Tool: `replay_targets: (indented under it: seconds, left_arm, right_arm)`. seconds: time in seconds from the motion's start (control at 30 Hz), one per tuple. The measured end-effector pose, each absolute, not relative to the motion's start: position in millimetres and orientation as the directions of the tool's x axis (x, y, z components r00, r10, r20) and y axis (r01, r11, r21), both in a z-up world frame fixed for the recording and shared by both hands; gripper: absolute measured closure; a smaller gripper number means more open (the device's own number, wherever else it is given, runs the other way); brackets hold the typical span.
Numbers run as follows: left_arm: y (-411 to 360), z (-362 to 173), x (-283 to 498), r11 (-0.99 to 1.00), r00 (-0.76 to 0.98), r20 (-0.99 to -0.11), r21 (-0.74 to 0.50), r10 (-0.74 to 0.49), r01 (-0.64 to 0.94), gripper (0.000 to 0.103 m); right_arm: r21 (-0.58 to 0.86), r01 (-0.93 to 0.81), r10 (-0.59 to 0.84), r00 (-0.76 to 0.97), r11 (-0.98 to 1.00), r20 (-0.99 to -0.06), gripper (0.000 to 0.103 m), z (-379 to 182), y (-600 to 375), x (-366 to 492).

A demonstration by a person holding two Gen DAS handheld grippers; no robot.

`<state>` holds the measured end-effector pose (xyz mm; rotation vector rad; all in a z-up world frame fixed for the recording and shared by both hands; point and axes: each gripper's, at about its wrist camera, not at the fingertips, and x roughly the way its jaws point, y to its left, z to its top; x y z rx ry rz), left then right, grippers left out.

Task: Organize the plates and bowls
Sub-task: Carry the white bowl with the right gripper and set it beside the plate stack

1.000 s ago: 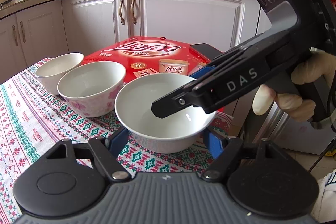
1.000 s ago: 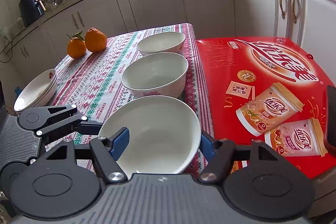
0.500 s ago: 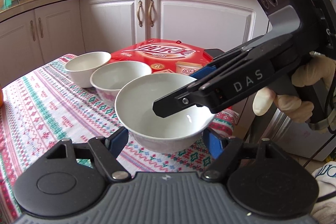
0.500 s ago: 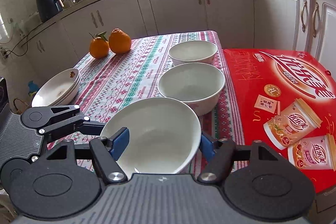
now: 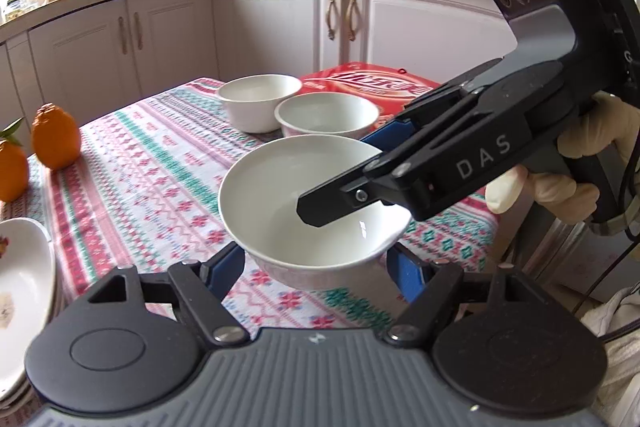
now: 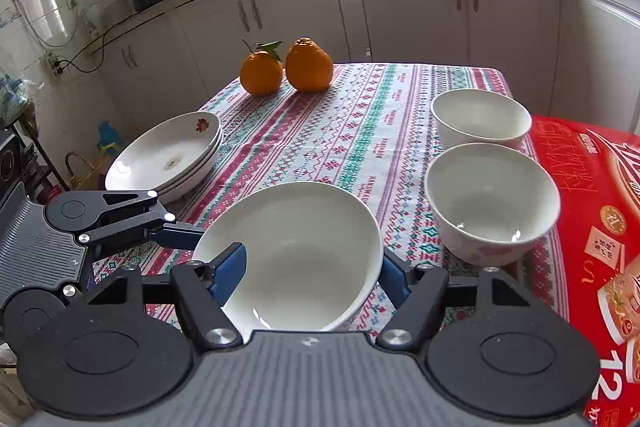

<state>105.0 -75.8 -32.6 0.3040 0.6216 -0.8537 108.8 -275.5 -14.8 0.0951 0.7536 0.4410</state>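
Both grippers, left gripper [image 5: 316, 263] and right gripper [image 6: 308, 275], pinch one empty white bowl [image 6: 292, 251] above the tablecloth [image 6: 320, 131]; two empty bowls [image 6: 488, 199] sit beside the red box [image 6: 592, 211], stacked plates [image 6: 168, 155] near the table's left edge.

Partly hidden: the held bowl and the plate stack

The right gripper [image 5: 404, 167] covers part of the white bowl [image 5: 288, 195] in the left view; the plate stack [image 5: 24, 287] runs off the left edge there, and the red box [image 6: 592, 227] off the right.
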Motion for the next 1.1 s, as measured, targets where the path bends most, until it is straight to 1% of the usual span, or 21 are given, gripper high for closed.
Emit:
replay_targets:
  seconds: [0.33, 0.97, 1.0, 1.03, 1.07, 1.1]
  left_arm:
    - [-50, -39, 125, 0.681, 0.523, -0.639, 0.000, -0.564, 0.733, 0.025]
    - [-44, -48, 134, 0.693, 0.519, -0.646, -0.020, -0.559, 0.721, 0.025]
    - [-44, -48, 134, 0.688, 0.515, -0.645, -0.023, -0.564, 0.725, 0.022]
    - [-44, -48, 133, 0.684, 0.512, -0.641, -0.028, -0.572, 0.729, 0.014]
    - [-44, -47, 132, 0.686, 0.518, -0.635, -0.026, -0.573, 0.727, 0.011]
    - [-43, -46, 131, 0.688, 0.525, -0.630, -0.021, -0.573, 0.726, 0.009]
  right_arm:
    - [0.244, -0.408, 0.460, 0.601, 0.880, -0.654, 0.027, -22, -241, 140]
    - [0.246, -0.403, 0.455, 0.587, 0.882, -0.670, 0.027, -32, -234, 154]
    - [0.251, -0.405, 0.460, 0.584, 0.879, -0.669, 0.025, -32, -235, 153]
    - [0.256, -0.407, 0.465, 0.584, 0.877, -0.665, 0.020, -32, -235, 153]
    - [0.255, -0.409, 0.468, 0.590, 0.876, -0.658, 0.015, -31, -235, 151]
    - [0.248, -0.408, 0.463, 0.601, 0.879, -0.652, 0.005, -30, -235, 149]
